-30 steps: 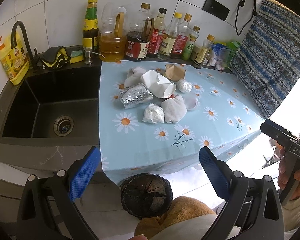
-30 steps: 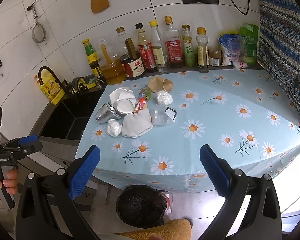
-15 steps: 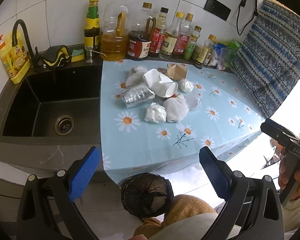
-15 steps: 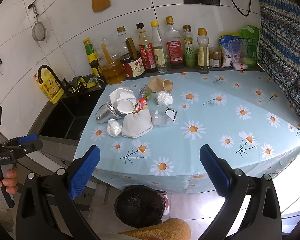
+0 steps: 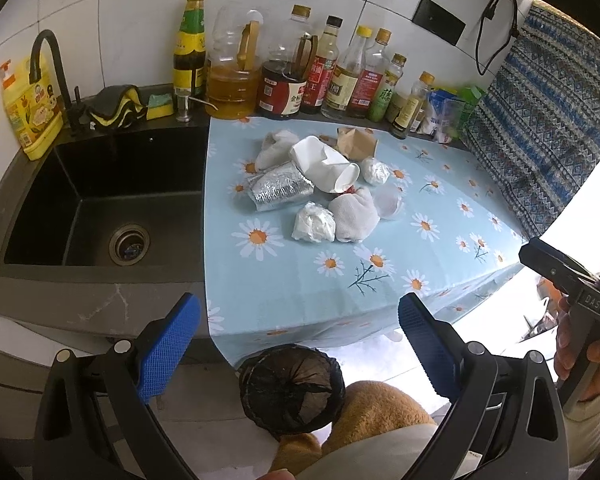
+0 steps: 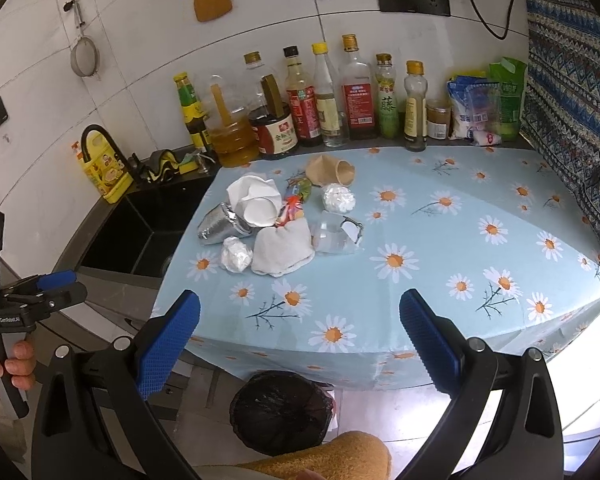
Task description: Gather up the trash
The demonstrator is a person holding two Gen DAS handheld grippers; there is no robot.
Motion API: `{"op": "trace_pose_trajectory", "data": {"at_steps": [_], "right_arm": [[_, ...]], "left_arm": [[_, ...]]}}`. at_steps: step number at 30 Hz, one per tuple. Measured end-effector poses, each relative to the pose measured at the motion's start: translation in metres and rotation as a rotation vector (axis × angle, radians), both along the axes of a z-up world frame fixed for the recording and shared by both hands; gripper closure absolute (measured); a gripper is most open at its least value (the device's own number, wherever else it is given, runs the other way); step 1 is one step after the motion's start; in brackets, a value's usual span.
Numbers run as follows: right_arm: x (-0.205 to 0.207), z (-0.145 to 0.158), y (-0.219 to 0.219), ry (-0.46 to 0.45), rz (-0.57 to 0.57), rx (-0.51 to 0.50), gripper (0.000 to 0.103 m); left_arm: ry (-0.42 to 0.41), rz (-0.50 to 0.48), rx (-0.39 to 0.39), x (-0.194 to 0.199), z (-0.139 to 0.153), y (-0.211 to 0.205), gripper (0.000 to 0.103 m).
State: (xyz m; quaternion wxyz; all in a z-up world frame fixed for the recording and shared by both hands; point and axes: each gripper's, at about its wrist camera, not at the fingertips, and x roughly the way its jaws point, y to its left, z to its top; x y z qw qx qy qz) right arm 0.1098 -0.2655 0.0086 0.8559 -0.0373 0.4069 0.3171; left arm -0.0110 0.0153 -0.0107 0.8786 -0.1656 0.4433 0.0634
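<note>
Both claws hang short of the table (image 6: 452, 240), which is spread with a daisy-print cloth, and both are empty. The left claw (image 5: 299, 344) has its blue pads wide apart, and so does the right claw (image 6: 299, 344).

The trash sits in one heap on the table's left half, near the sink (image 5: 100, 200). It includes a crushed foil cup (image 5: 280, 191), a crumpled white paper cup (image 5: 326, 164), a brown paper cup (image 6: 332, 171), a wad of white tissue (image 5: 314, 224), a white cloth bundle (image 6: 282, 250), a small foil ball (image 6: 338, 198), a clear plastic wrapper (image 6: 338, 234) and a colourful snack wrapper (image 6: 290, 210). None of it is touched by either claw.

On the floor below the table's front edge stands a bin lined with a black bag (image 6: 280, 412), just in front of the person's tan-clad knee (image 5: 380, 412).

Compared with a second ago, the heap and the bin lie as they did. The left claw has crept slightly forward and up, so the heap sits a little higher in its view; the right claw has barely moved. Neither has changed its spread.
</note>
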Motion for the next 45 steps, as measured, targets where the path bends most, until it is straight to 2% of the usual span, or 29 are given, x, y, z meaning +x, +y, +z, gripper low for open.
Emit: {"op": "trace_pose_trajectory", "data": {"at_steps": [11, 22, 28, 35, 45], "right_arm": [[0.001, 0.0, -0.001, 0.01, -0.032, -0.017, 0.004], [0.015, 0.002, 0.015, 0.01, -0.002, -0.033, 0.004], [0.039, -0.001, 0.045, 0.028, 0.077, -0.034, 0.004], [0.077, -0.015, 0.097, 0.096, 0.224, -0.061, 0.004], [0.13, -0.046, 0.15, 0.143, 0.377, -0.105, 0.004]], "left_arm": [[-0.004, -0.025, 0.009, 0.006, 0.0, 0.002, 0.007], [-0.016, 0.037, -0.04, 0.013, -0.008, 0.02, 0.007], [-0.001, 0.11, -0.077, 0.015, -0.015, 0.034, 0.007], [-0.001, 0.202, -0.112, 0.02, -0.019, 0.044, 0.007], [0.058, 0.361, -0.183, 0.024, -0.051, 0.051, 0.007]]}}
